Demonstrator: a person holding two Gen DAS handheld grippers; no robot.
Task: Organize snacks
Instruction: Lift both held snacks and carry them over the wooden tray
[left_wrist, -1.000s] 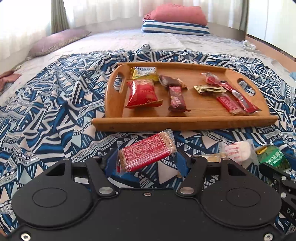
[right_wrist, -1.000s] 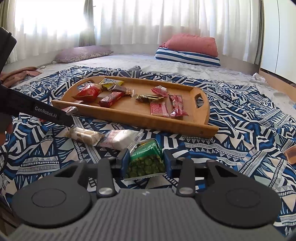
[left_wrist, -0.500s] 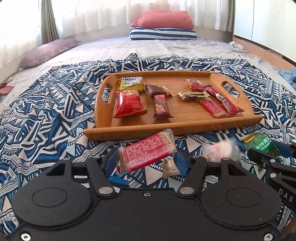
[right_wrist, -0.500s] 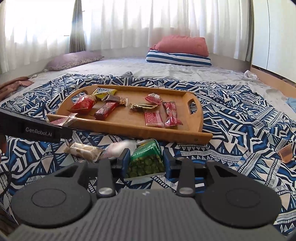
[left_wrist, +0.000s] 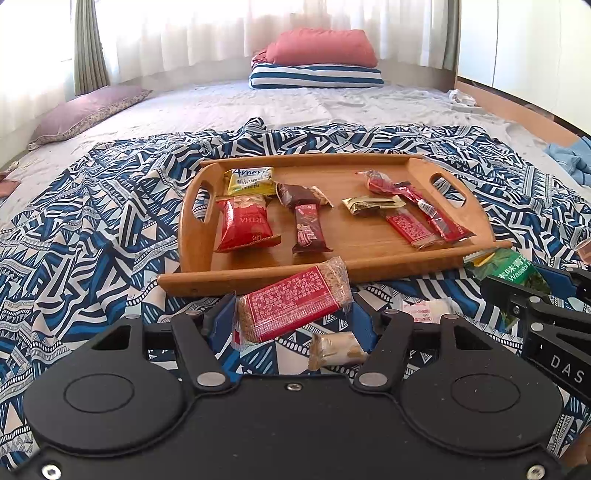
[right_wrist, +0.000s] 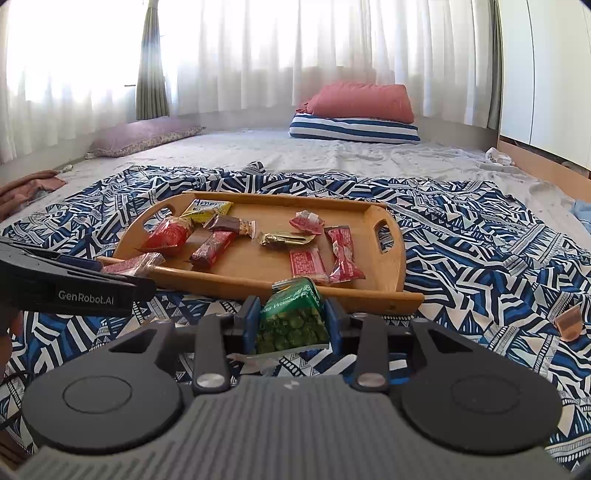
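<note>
My left gripper (left_wrist: 291, 314) is shut on a red-wrapped cereal bar (left_wrist: 291, 302), held off the blanket just before the near rim of the wooden tray (left_wrist: 258, 275). My right gripper (right_wrist: 290, 319) is shut on a green pack of wasabi peas (right_wrist: 293, 319), also lifted, near the tray's front edge (right_wrist: 332, 293). The same green pack (left_wrist: 509, 269) and the right gripper's body show at the right of the left wrist view. Several wrapped snacks lie in the tray, among them a red bag (left_wrist: 243, 225) and a yellow packet (left_wrist: 251, 181).
A beige wrapped sweet (left_wrist: 336, 349) and a white packet (left_wrist: 428, 308) lie on the blue patterned blanket (left_wrist: 92, 240) below my grippers. A small brown wrapper (right_wrist: 569, 321) lies at the right. Pillows (right_wrist: 354, 110) sit at the bed's far end.
Both grippers have risen with their snacks and the tray looks farther off. The loose sweets on the blanket now sit lower in view, partly under the grippers.
</note>
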